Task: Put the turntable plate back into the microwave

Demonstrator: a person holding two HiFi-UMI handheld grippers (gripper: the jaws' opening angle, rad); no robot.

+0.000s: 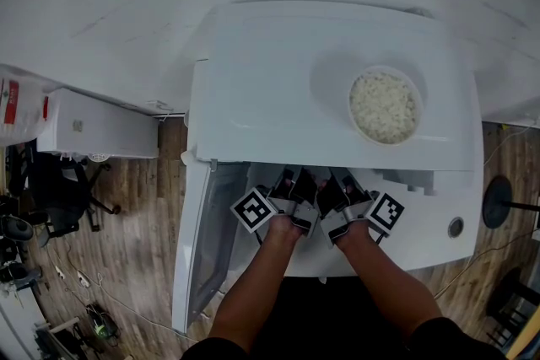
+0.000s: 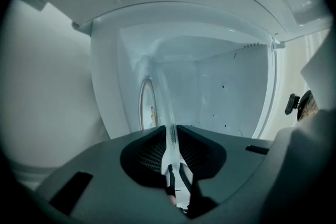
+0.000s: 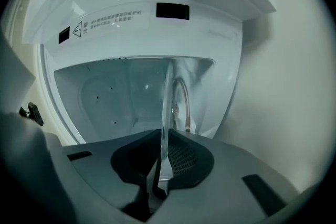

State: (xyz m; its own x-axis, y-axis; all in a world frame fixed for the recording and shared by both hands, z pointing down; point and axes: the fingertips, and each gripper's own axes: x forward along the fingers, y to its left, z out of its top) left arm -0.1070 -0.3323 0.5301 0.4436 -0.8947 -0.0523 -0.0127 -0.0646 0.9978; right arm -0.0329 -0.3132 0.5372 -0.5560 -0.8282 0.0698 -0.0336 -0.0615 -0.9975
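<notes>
The plate (image 2: 169, 123), held at the mouth of the microwave (image 1: 278, 80) in the frame's lower centre, is clamped at its rim by the left gripper (image 2: 170, 139) and right gripper (image 3: 163, 139), a hold judged apt for stiff, slick, breakable glass.

Office-like room: microwave (image 1: 270, 80), swivel chair (image 1: 61, 185).
</notes>
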